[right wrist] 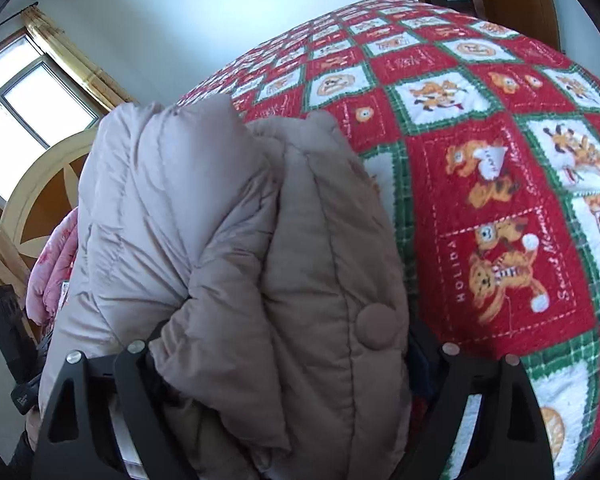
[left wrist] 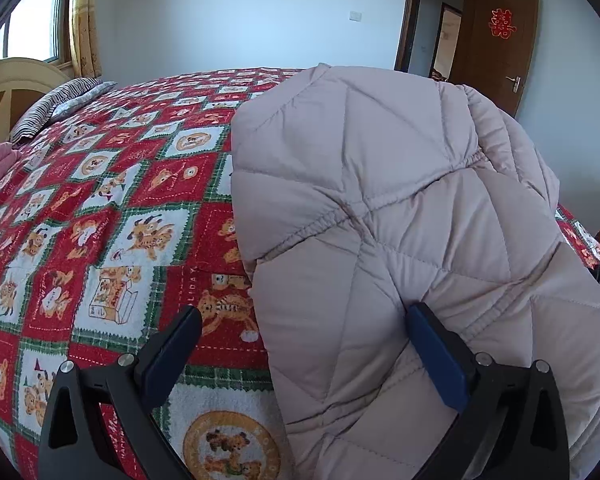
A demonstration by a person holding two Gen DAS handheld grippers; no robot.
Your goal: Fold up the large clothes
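Between the wide-spread jaws of our right gripper sits a thick bundle of the padded coat; the fingertips are buried behind the fabric, so we cannot tell whether the pads press on it or only stand around it. The part nearest us is a darker beige fold with a covered button on it, and a paler quilted layer rises behind and to its left.

Our left gripper stands open. Its left finger hangs over the bare bedspread, and its right finger lies on or just above the near part of the coat's quilted face, with the coat's left edge running between the two. Nothing is clamped there.

We judge the coat to be light for its bulk, soft and springy. Its smooth shell looks slippery, and the filling will puff back when released, so a shallow pinch on one layer would likely slide off. We would take hold at stitched places, such as the gathered seam or the hem edge, and bite deep enough to catch all the layers.

Further out, the coat is heaped along the near edge of the bed, with the patterned bedspread open beyond it toward the striped pillow and the headboard.
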